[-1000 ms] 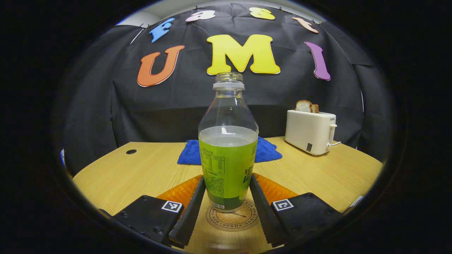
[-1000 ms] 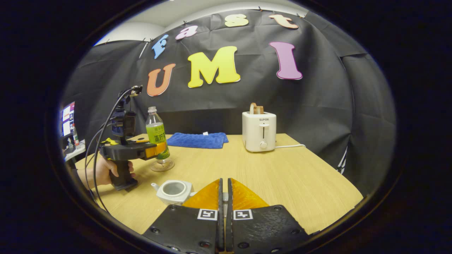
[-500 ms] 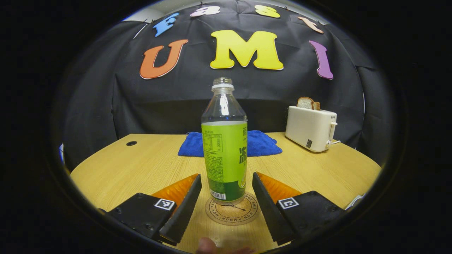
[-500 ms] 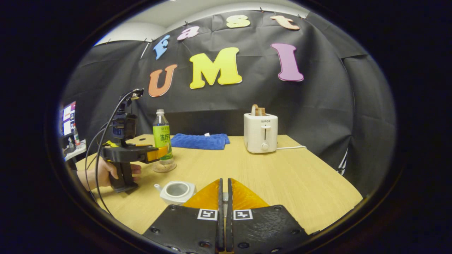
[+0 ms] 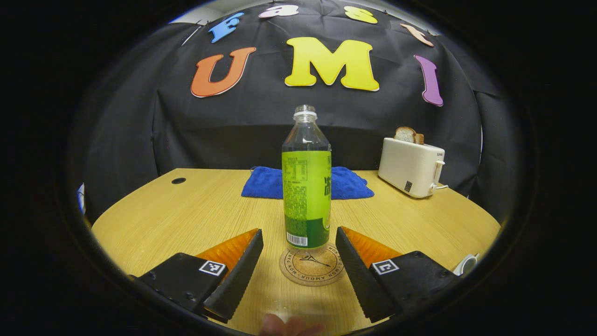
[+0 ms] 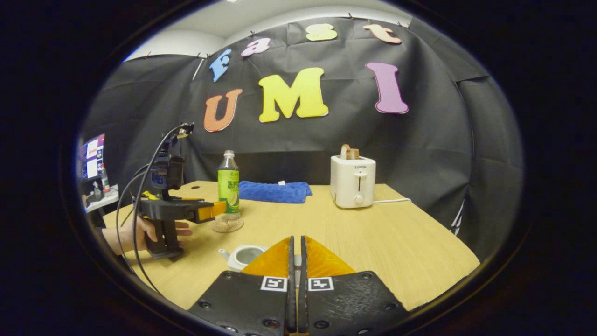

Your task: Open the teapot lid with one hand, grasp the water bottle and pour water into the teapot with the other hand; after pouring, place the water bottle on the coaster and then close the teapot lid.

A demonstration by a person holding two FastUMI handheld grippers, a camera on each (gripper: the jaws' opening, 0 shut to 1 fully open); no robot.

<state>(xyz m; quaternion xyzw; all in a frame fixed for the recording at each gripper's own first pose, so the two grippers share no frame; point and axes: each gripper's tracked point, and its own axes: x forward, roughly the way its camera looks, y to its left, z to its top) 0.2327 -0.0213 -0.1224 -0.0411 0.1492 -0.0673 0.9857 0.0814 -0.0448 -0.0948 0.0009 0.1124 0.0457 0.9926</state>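
Left gripper view first: the clear plastic water bottle with the green label (image 5: 306, 186) is seen standing upright on the round cork coaster (image 5: 313, 267), which lies flat on the light wooden table (image 5: 186, 210). The left gripper (image 5: 298, 245) is held spread wide, one finger on each side of the bottle's base, and neither finger is touching it, so the bottle is basically let go. A blue folded cloth (image 5: 347, 183) is seen behind the bottle, and a white toaster with bread slices in its slots (image 5: 410, 165) sits off to the right. Over in the right gripper view, the right gripper (image 6: 295, 247) is pressed together with only a thin slit left between its fingers; something pale is glimpsed in that slit but can't be made out. The small white ceramic teapot (image 6: 245, 255) is seen just left of those fingers, lid off, opening exposed. Farther back on the left, the other gripper is held by a person's hand (image 6: 142, 231), with its tips near the bottle.
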